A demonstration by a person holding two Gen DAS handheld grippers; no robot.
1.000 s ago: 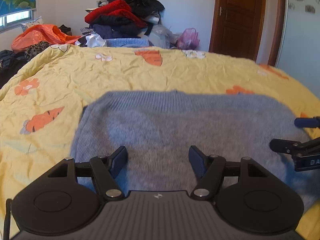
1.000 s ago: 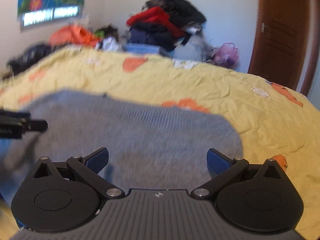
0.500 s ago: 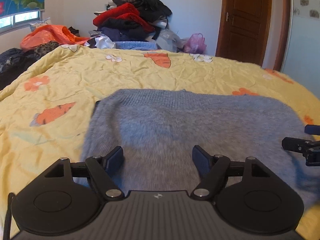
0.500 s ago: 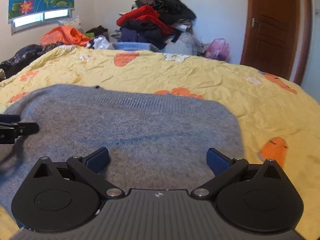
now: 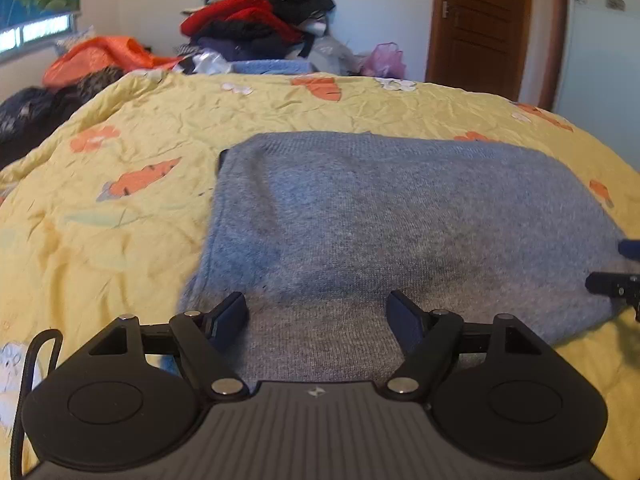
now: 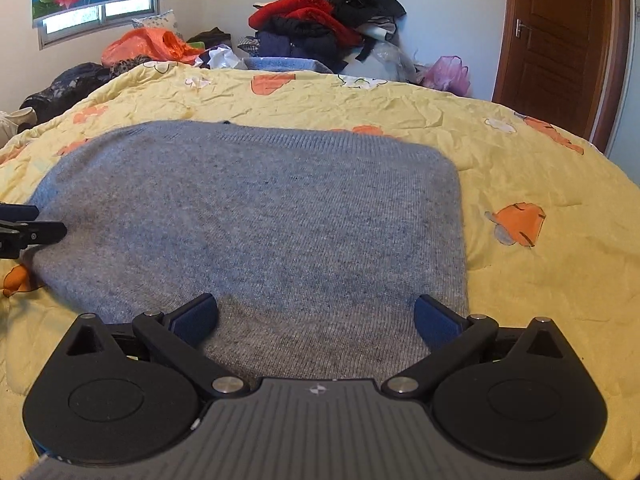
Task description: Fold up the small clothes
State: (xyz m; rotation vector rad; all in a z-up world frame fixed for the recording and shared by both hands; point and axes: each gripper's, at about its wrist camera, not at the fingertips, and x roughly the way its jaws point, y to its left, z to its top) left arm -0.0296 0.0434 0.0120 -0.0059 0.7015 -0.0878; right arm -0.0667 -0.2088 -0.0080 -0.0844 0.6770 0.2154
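Observation:
A grey knit sweater (image 5: 380, 216) lies folded into a flat rectangle on the yellow carrot-print bedspread (image 5: 132, 208); it also shows in the right wrist view (image 6: 256, 216). My left gripper (image 5: 318, 314) is open and empty, just above the sweater's near left part. My right gripper (image 6: 316, 318) is open and empty, over the near right part. The right gripper's tip shows at the right edge of the left wrist view (image 5: 616, 284). The left gripper's tip shows at the left edge of the right wrist view (image 6: 28, 232).
A tall pile of red, black and dark clothes (image 6: 320, 20) stands beyond the far edge of the bed. An orange bag (image 6: 148, 44) and dark clothes lie at the far left. A brown door (image 6: 560, 48) is at the right.
Both grippers have drawn back toward the near edge of the sweater and shifted apart. Both stay open. The sweater has not moved.

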